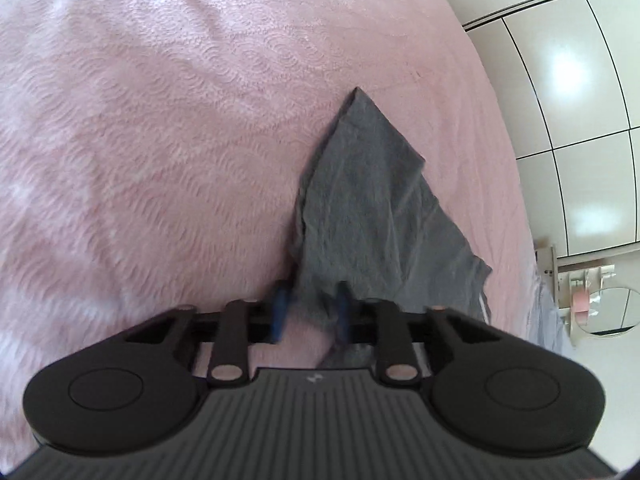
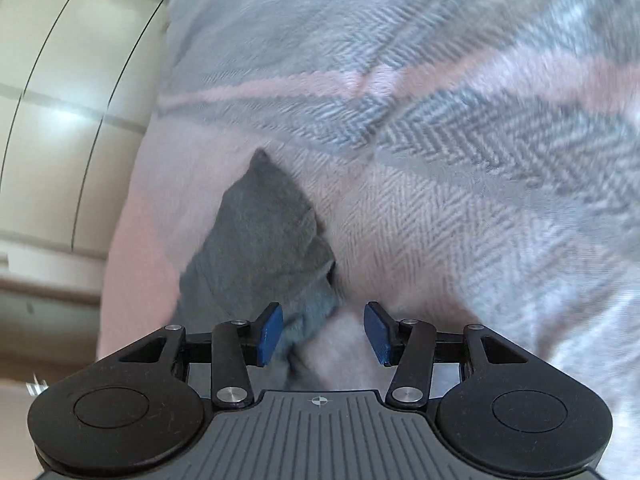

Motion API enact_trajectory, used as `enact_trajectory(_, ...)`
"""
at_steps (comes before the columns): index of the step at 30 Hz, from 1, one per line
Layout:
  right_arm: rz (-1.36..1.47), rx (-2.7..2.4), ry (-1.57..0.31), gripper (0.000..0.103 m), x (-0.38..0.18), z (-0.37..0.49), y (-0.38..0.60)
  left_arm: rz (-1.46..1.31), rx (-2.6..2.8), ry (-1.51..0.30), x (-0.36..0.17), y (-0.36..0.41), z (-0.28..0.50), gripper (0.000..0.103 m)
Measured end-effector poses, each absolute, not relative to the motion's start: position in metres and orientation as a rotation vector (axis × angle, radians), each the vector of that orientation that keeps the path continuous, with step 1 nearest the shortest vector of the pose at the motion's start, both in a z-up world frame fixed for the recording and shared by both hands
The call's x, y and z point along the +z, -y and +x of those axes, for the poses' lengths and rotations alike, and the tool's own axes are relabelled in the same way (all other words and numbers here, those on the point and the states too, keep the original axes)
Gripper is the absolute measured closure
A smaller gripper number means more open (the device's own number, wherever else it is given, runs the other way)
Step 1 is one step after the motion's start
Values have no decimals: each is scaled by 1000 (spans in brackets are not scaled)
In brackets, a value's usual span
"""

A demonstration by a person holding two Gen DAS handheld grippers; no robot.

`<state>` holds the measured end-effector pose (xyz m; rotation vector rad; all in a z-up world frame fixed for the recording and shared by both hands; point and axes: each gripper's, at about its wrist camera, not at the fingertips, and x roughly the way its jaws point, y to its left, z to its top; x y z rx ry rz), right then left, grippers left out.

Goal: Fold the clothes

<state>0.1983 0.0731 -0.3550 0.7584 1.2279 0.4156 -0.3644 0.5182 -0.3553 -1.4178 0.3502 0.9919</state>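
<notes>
Fingers (image 1: 280, 312) of the left gripper (image 1: 310, 312) stand a little apart, with one grey garment (image 1: 360, 208) hanging over one finger. Right gripper (image 2: 323, 330) fingers are spread wide, the crumpled cloth beside one pad. It lies near the edge of the bed (image 1: 160, 120); pink cover is free on the left.

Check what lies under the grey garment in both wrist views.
In the left wrist view the grey garment lies on the pink bedspread. In the right wrist view it rests against a grey and pink herringbone blanket. Whatever is beneath the cloth is covered.
</notes>
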Motion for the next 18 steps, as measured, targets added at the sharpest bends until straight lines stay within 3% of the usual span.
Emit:
enact_trajectory(1, 765, 413, -1227, 65, -357, 201, -75, -1388, 983, -379, -354, -522, -362, 99)
enact_trajectory(3, 682, 414, -1223, 101, -357, 210, -84, -1309, 958, -446, -352, -527, -359, 101)
enact_trajectory(7, 329, 407, -1147, 101, -343, 211, -104, -942, 890, -658, -339, -529, -341, 99)
enact_trajectory(9, 121, 380, -1080, 100, -330, 201, -116, -716, 858, -781, -332, -522, -328, 93)
enact_trajectory(11, -98, 334, -1022, 87, -316, 185, -125, -566, 887, -868, -327, -516, -322, 91)
enact_trajectory(12, -195, 318, -986, 54, -309, 175, -129, -527, 931, -904, -325, -515, -323, 91)
enact_trajectory(13, -242, 346, -937, 40, -300, 161, -130, -519, 976, -916, -322, -513, -326, 92)
enact_trajectory(18, -349, 709, -860, 40, -276, 69, -134, -618, 932, -806, -295, -471, -341, 90)
